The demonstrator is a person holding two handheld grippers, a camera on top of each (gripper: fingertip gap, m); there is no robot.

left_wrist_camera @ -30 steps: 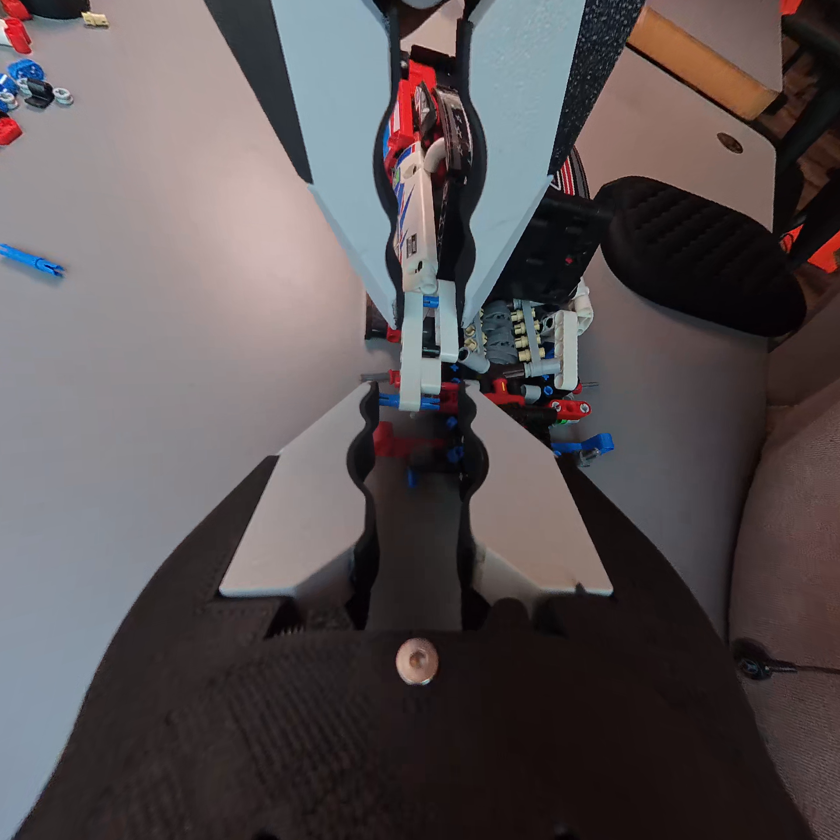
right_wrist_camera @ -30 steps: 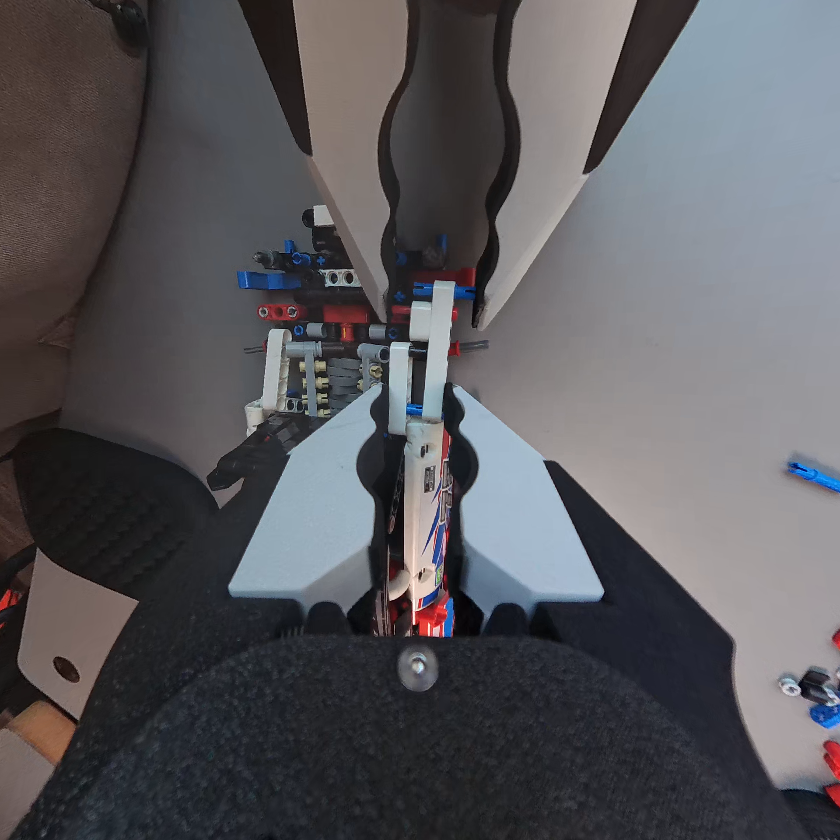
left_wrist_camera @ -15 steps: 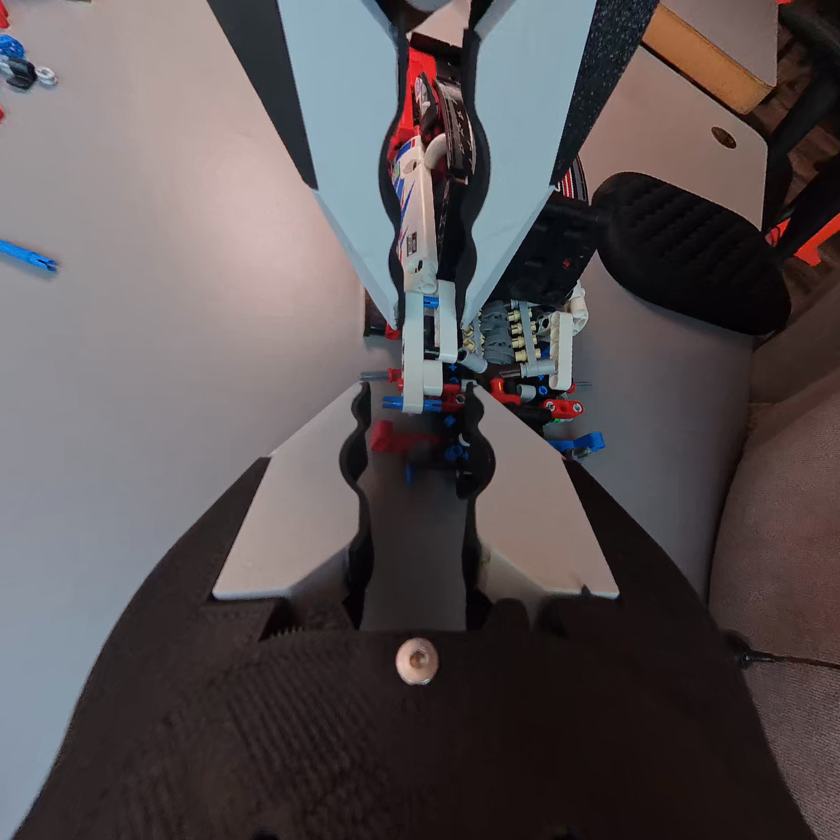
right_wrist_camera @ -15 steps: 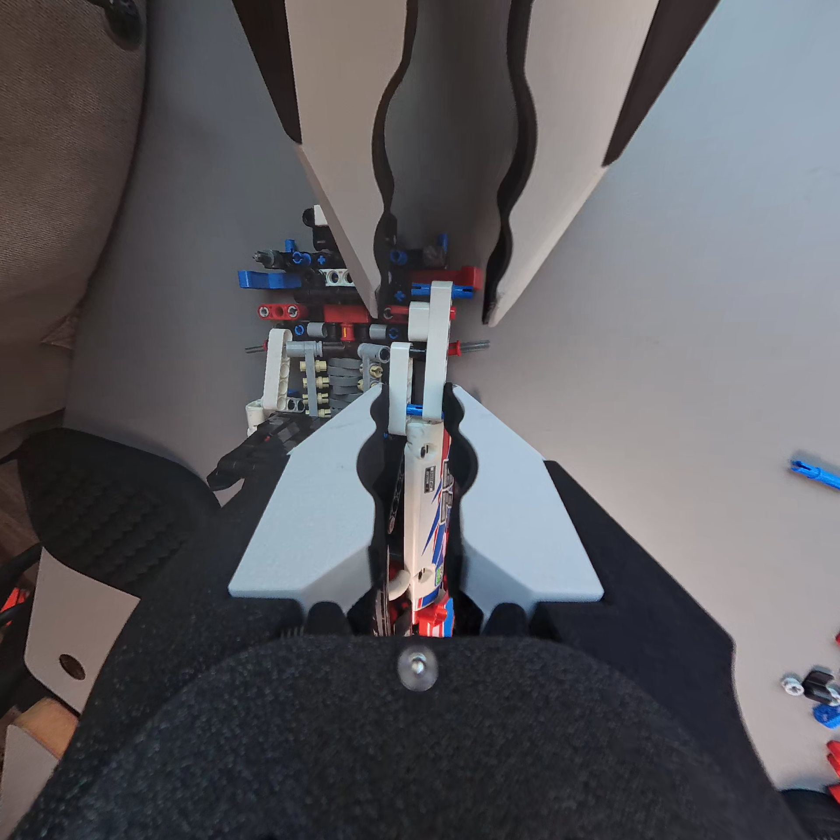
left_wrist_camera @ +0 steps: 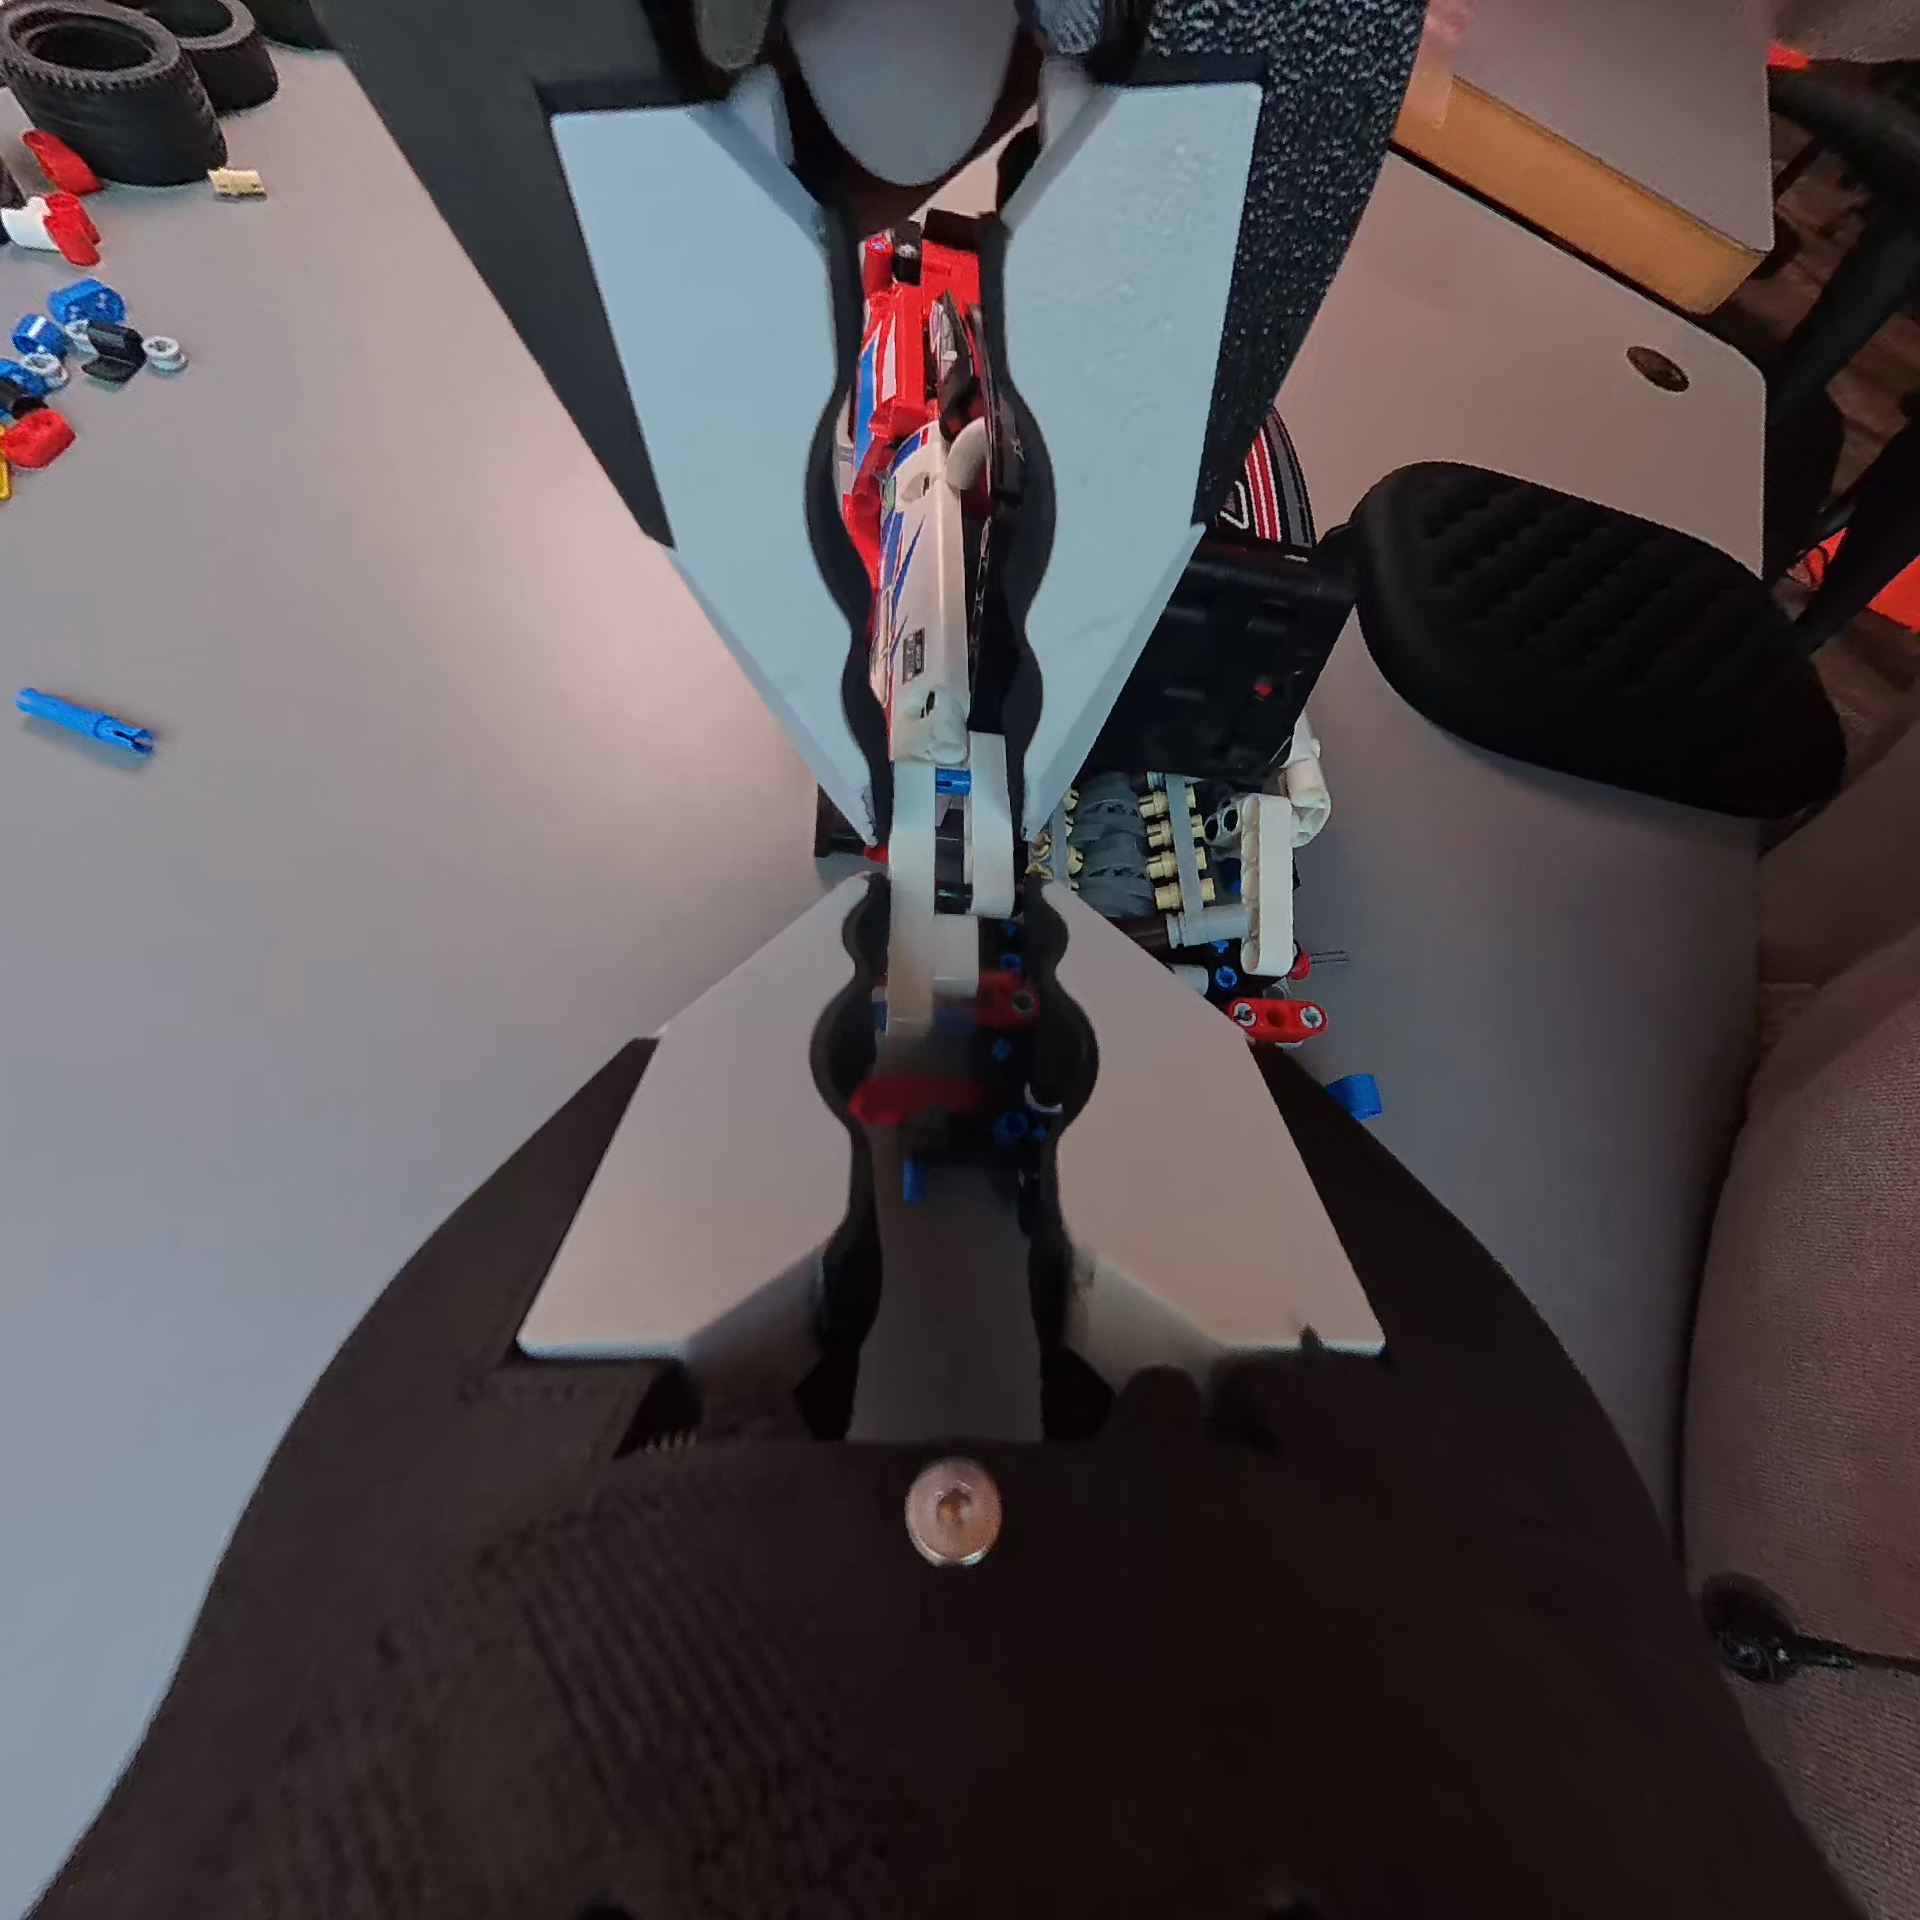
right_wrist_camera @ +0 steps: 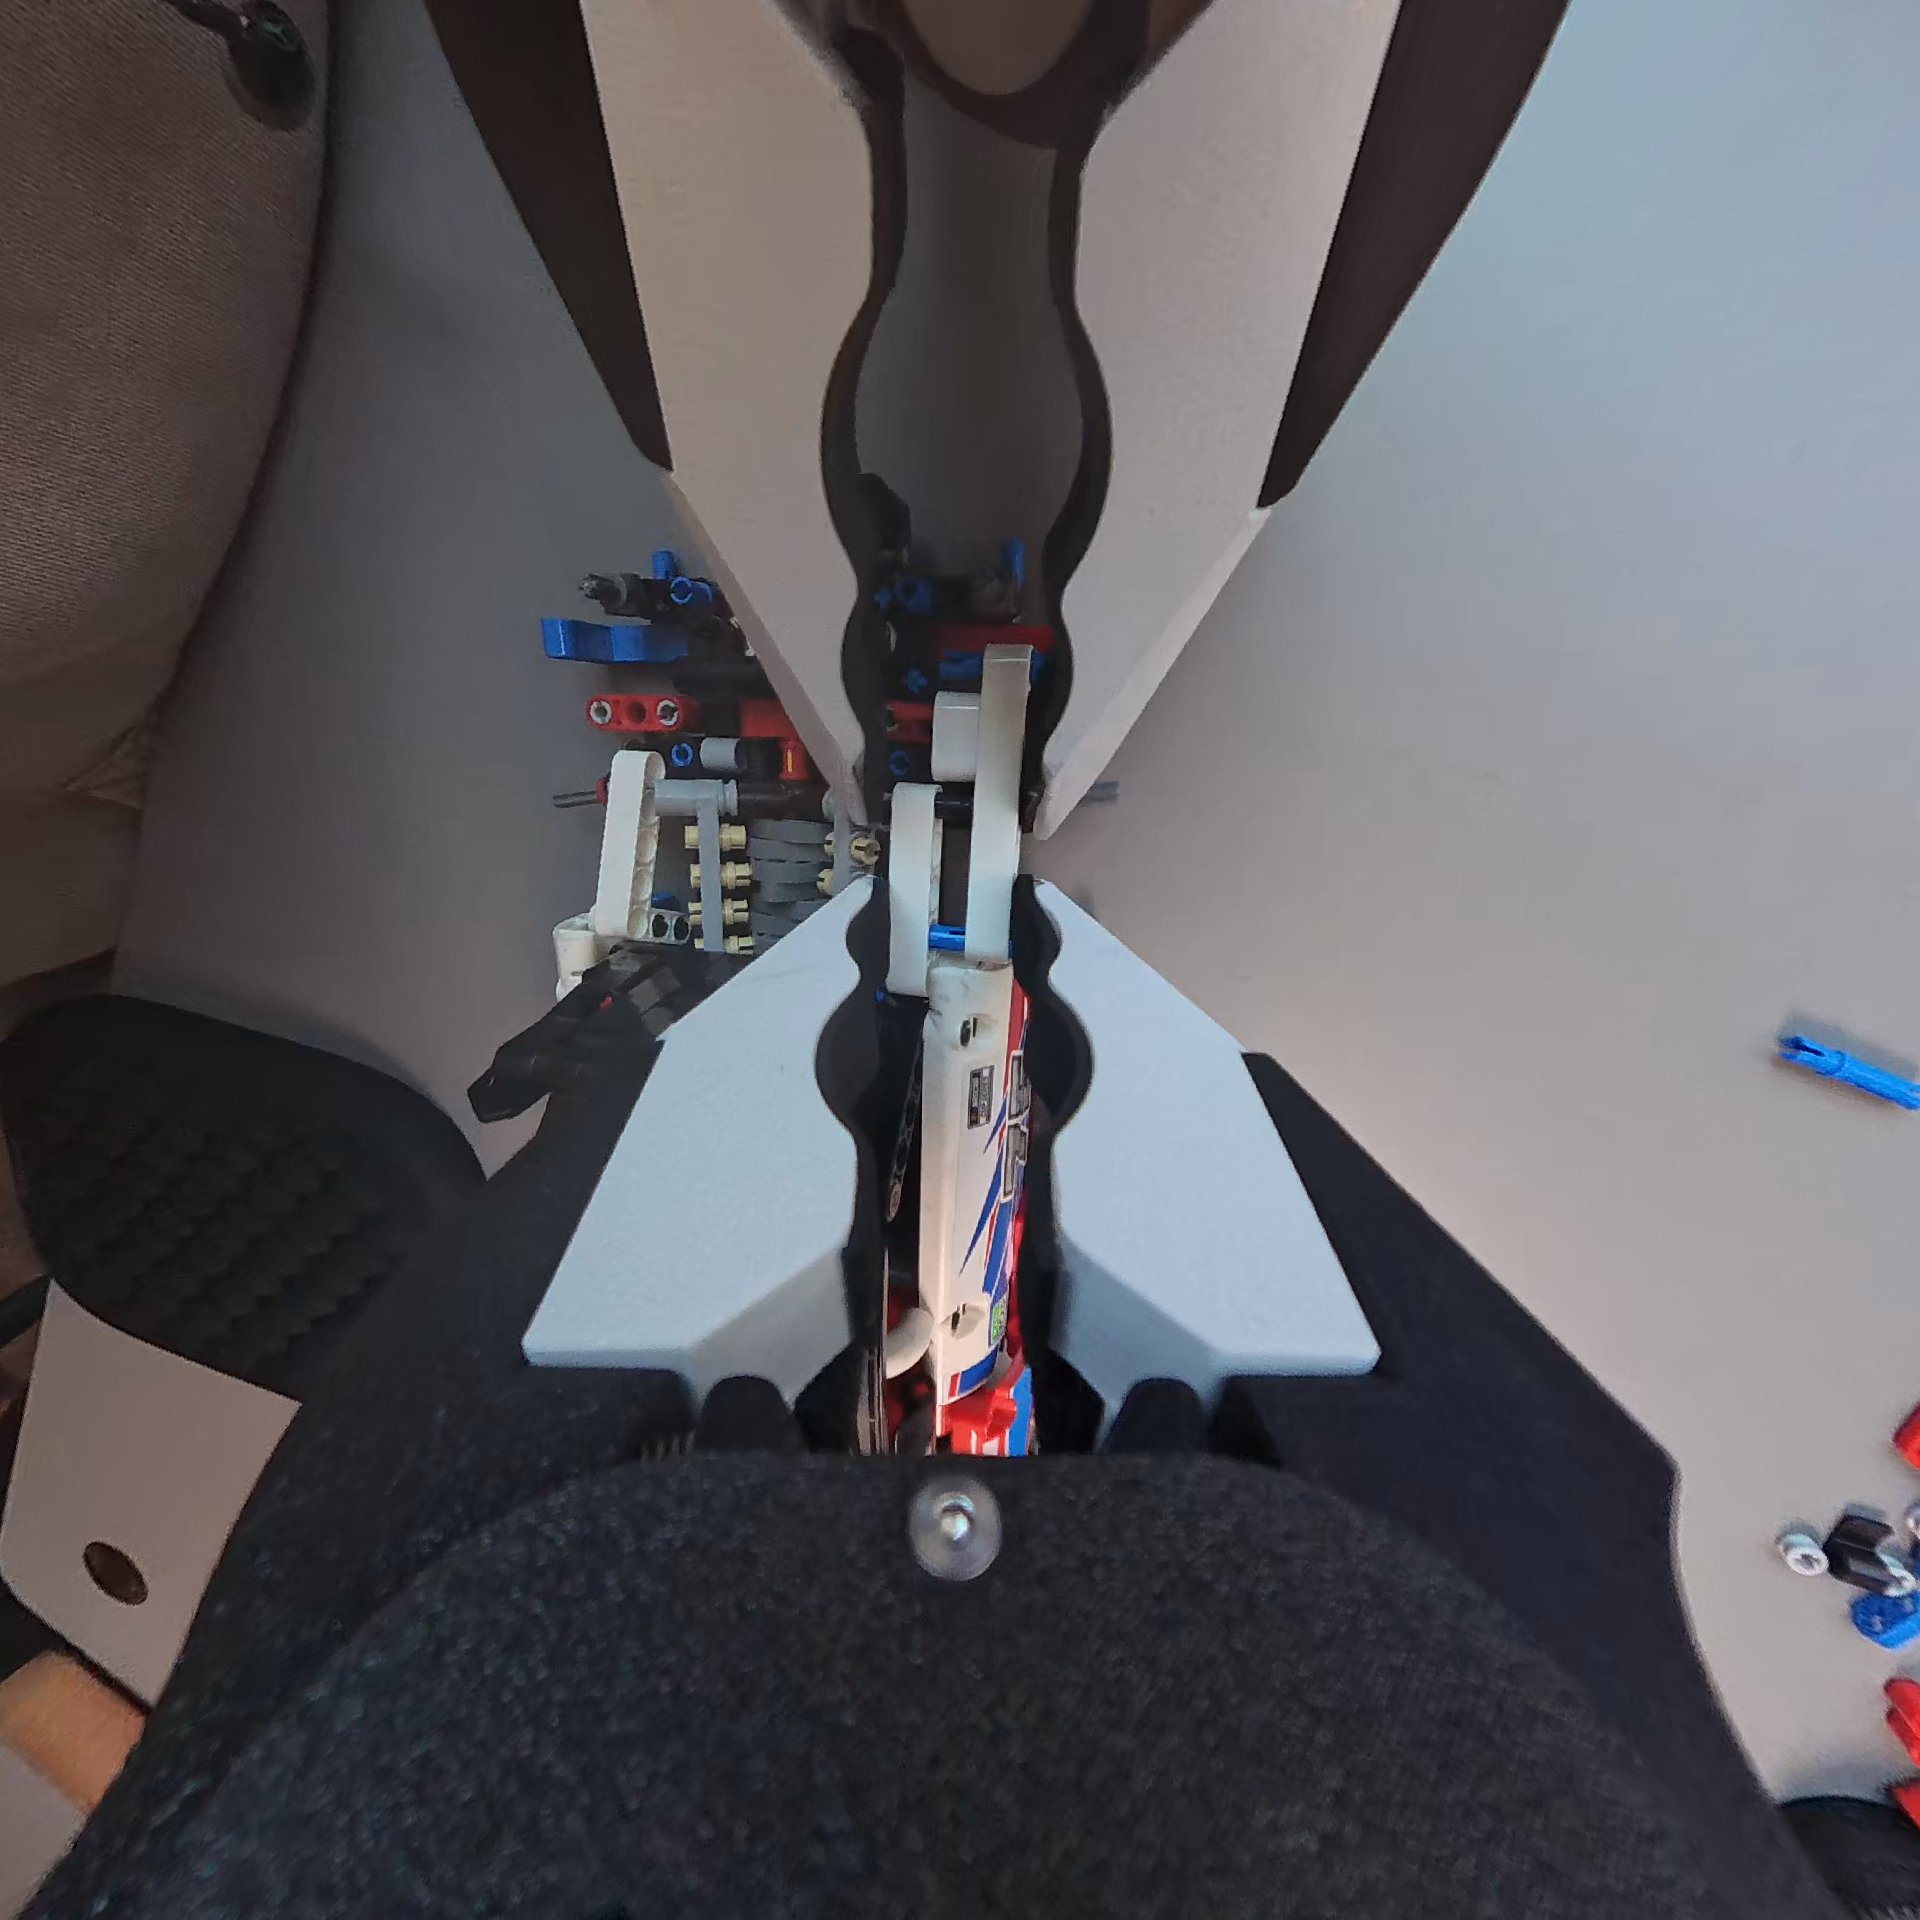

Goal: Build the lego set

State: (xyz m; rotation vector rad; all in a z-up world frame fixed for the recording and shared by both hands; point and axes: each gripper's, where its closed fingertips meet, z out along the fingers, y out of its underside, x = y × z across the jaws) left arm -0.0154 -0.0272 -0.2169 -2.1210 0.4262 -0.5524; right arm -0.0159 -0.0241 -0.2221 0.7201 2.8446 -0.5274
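Grey table [left_wrist_camera: 416,935], black chair [left_wrist_camera: 1579,634], beige upholstery [right_wrist_camera: 135,312]

- Lego model [left_wrist_camera: 925,623]: glossy hard plastic, with smooth white, red and blue panels.
- Worktop [left_wrist_camera: 364,831]: smooth matt grey surface.
- Left gripper [left_wrist_camera: 951,883]: matt pale fingers [left_wrist_camera: 707,1164] on a finely ribbed black body.
- Tyres [left_wrist_camera: 104,94]: matt black rubber with ridged tread.
- Seat [right_wrist_camera: 135,312]: woven beige cloth.
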